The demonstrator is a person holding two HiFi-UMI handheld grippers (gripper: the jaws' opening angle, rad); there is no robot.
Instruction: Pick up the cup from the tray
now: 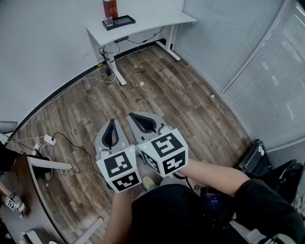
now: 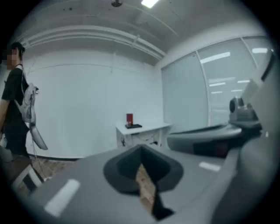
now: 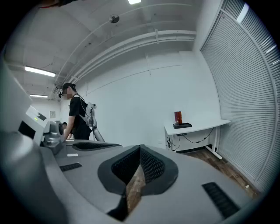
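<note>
The left gripper [image 1: 113,123] and right gripper [image 1: 137,119] are both closed and empty, held side by side, probably a carrying posture for the approach. The small clear cup [image 1: 109,21] stands on the black rectangular tray [image 1: 125,21], well apart from them on the white desk [image 1: 152,24].

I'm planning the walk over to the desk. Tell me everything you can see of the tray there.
The tray is dark, flat and rectangular, with a low rim; its material is too far off to tell. It lies level on the white desk, near the wall. A red box stands upright on its left end in the head view, with what looks like a small clear cup in front of it; the rest is bare.
</note>
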